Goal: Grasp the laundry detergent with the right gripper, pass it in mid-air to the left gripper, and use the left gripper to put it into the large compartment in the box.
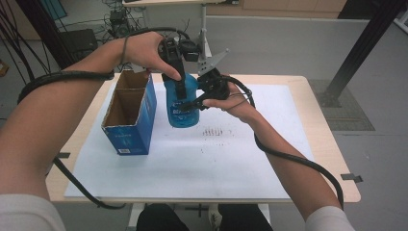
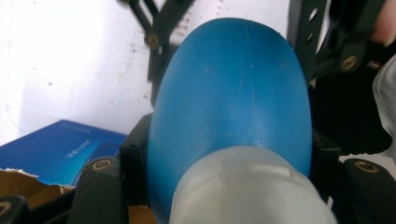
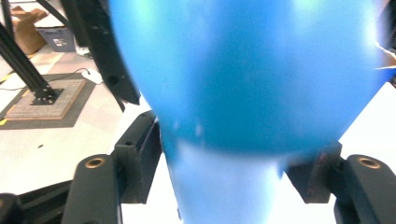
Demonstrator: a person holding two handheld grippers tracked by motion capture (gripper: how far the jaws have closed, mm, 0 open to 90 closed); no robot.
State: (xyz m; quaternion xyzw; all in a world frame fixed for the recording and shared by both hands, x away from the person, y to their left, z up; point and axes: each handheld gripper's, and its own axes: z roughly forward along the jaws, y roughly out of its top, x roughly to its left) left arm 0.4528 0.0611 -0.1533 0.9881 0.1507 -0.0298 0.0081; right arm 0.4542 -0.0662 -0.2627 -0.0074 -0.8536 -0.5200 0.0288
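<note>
White paper (image 1: 192, 163) is spread over the table (image 1: 332, 159). At 9 o'clock, an open blue box (image 1: 129, 115) is seen. Just past the middle, a blue bottle (image 1: 182, 103) is held up off the paper. It is pinched by the left gripper (image 1: 179, 84) from 12 o'clock and, it seems, by the right gripper (image 1: 204, 96) from 3 o'clock.

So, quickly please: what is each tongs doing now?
Left tongs: closed on the blue bottle.
Right tongs: closed on the same bottle.
</note>
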